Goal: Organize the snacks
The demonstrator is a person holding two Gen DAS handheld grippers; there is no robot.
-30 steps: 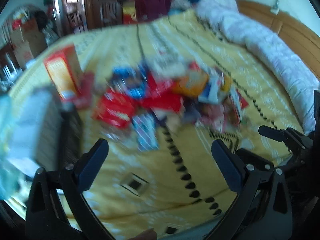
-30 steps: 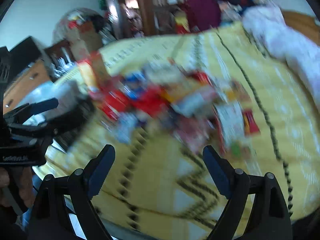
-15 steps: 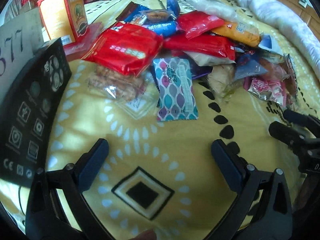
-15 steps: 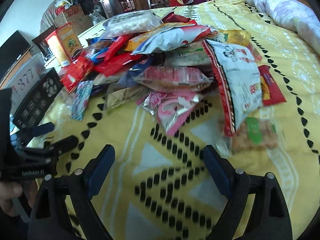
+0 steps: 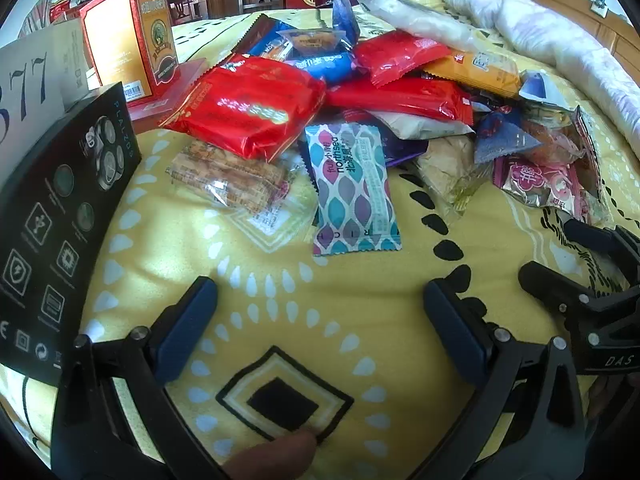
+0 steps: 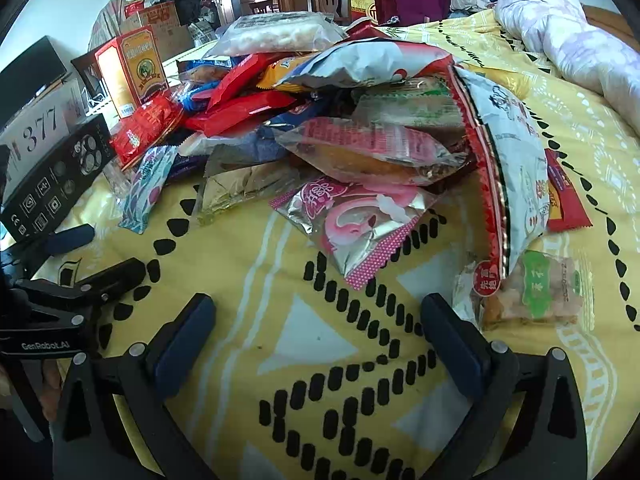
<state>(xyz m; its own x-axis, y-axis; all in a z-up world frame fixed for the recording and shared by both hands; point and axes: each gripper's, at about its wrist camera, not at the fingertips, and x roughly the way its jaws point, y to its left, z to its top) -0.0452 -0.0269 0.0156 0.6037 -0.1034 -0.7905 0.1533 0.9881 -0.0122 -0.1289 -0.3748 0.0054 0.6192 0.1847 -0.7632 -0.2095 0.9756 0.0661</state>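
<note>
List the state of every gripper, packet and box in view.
Left gripper: open, empty, over bare bedspread.
Right gripper: just opened wider, empty.
Teal packet: flat, sealed.
Pink packet: crumpled, at the pile's edge.
Orange box: upright.
Black box: closed.

a heap of crinkly foil snack packets point(image 5: 360, 92) lies mid-bed on the yellow patterned bedspread point(image 5: 280, 300); left of it stands a tall orange cardboard box point(image 5: 132, 36), with a black printed carton point(image 5: 52, 220) nearer.

Home bedroom: bed point(image 5: 280, 288), quilt point(image 6: 568, 28), wardrobe clutter.
</note>
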